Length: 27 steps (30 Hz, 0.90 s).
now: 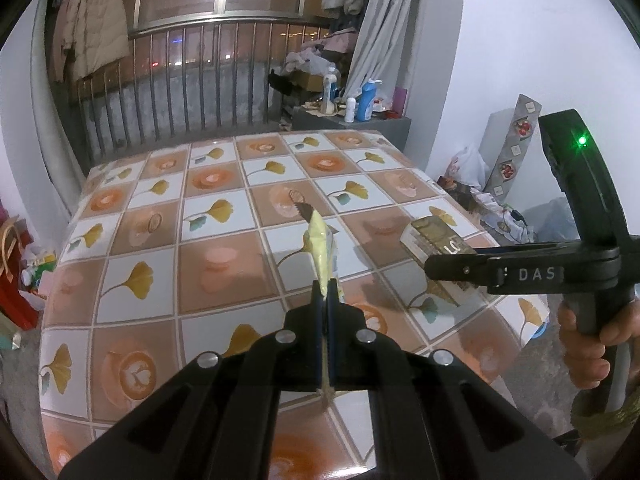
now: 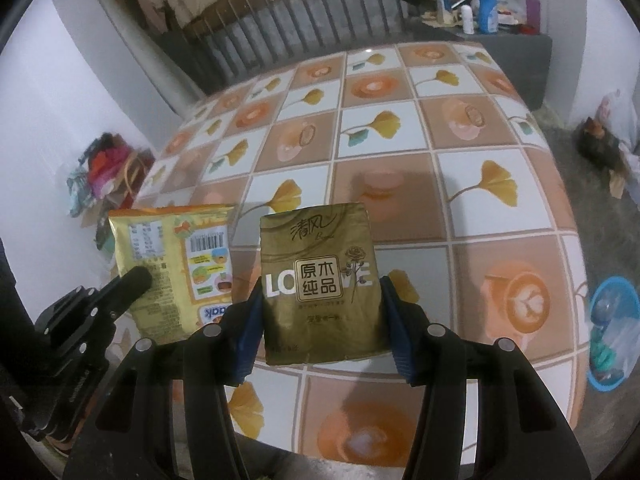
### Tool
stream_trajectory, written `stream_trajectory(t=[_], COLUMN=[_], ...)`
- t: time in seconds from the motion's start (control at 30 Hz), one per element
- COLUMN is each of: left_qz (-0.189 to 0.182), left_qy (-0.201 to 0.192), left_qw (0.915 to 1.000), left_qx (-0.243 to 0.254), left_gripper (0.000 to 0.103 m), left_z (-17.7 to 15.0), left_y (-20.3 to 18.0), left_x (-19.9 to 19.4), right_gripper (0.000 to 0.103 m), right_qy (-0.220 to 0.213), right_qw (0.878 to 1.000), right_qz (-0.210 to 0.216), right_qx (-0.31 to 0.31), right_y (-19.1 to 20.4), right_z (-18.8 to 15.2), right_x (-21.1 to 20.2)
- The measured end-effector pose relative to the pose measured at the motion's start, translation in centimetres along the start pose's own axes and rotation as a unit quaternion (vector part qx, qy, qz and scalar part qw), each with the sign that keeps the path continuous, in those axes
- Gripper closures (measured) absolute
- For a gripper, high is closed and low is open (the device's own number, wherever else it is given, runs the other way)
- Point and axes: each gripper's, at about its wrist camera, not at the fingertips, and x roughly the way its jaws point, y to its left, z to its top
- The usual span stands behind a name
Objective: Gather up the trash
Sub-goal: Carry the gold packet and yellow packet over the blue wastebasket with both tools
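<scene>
My left gripper (image 1: 325, 300) is shut on a yellow snack wrapper (image 1: 322, 248), held edge-on above the tiled table (image 1: 160, 240). The same wrapper (image 2: 176, 264) shows flat at the left of the right wrist view, with the left gripper (image 2: 136, 280) clamped on it. My right gripper (image 2: 322, 300) is shut on a gold tissue pack (image 2: 320, 280) printed "LOVE", held just above the table. In the left wrist view the pack (image 1: 436, 252) sits in the right gripper (image 1: 444, 268) at the right.
A blue basin (image 2: 612, 332) with trash sits on the floor to the right of the table (image 2: 480, 200). Bottles (image 1: 360, 100) stand on a grey ledge behind. Bags lie on the floor at both sides.
</scene>
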Motion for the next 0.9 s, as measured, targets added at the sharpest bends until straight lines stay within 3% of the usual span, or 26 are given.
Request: stream_trajectory(t=[0.33, 0.53, 0.7, 0.9], left_qz=[-0.019, -0.106, -0.199, -0.266], left_qy=[-0.023, -0.028, 0.003, 0.079], left_qw=[0.9988, 0.9918, 0.976, 0.9516], left_qx=[0.039, 0.064, 0.088, 0.132], left_gripper=[0.102, 0.102, 0.102, 0.102], left_z=[2.1, 5.8, 9.2, 11.3], left_y=[-3.2, -7.9, -14.2, -23.4], left_x=[-1.3, -0.5, 2.9, 9.7], right_gripper=[0.052, 0.052, 0.052, 0.052], right_qy=[-0.063, -0.127, -0.174, -0.196], right_qw=[0.996, 0.979, 0.94, 0.886], right_qz=[0.014, -0.034, -0.097, -0.125], right_qx=[0.059, 0.153, 0.278, 0.4], right_y=[-4.4, -12.2, -21.5, -30.4], right_z=[-1.2, -3.9, -9.0, -15.6], right_x=[-5.1, -10.8, -16.0, -18.4])
